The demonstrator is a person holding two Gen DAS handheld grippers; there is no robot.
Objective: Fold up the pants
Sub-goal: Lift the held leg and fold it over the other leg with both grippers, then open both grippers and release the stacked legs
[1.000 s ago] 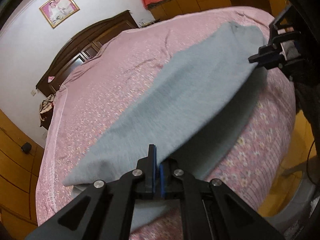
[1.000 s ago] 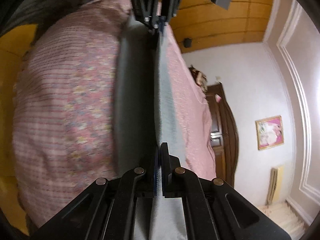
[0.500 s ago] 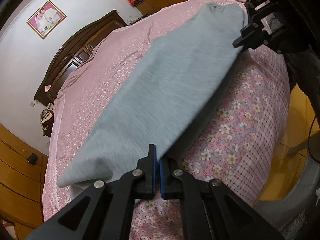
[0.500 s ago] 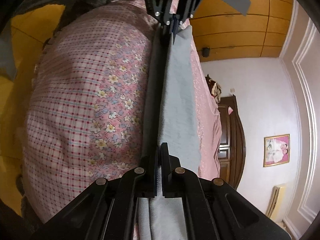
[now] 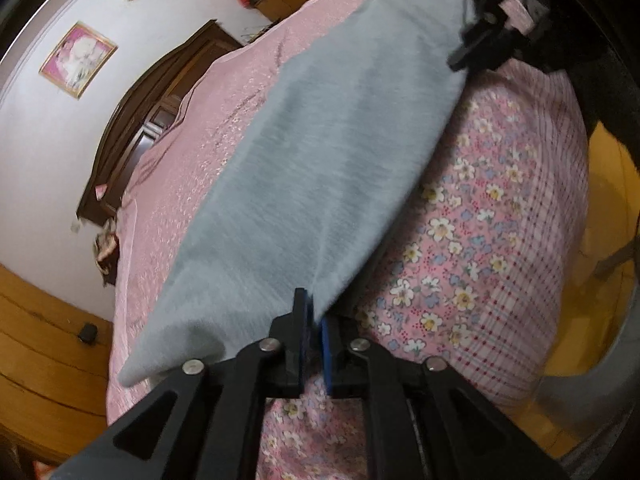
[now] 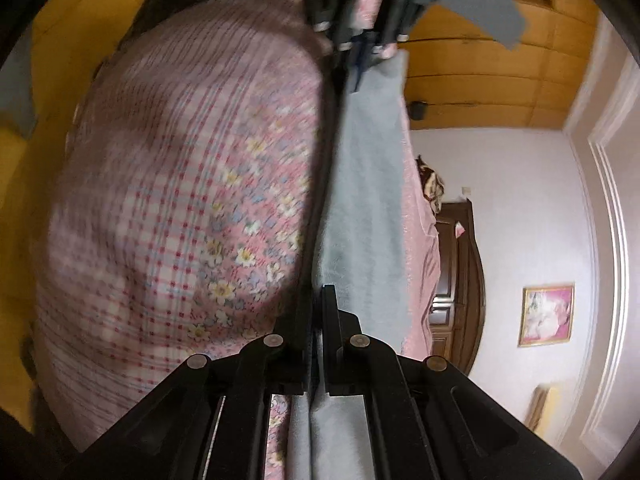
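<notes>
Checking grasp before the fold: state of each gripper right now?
Left gripper: shut on an edge of the grey pants.
Right gripper: shut on the other end of the same stretched edge.

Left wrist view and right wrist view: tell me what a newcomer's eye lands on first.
The grey pants dominate: a long band of cloth stretched taut above the bed between the two grippers. The left gripper pinches one end at the bottom of the left wrist view, and the right gripper is shut on the other end. Beneath lies a pink floral bedspread, with a pink framed picture on the white wall.
</notes>
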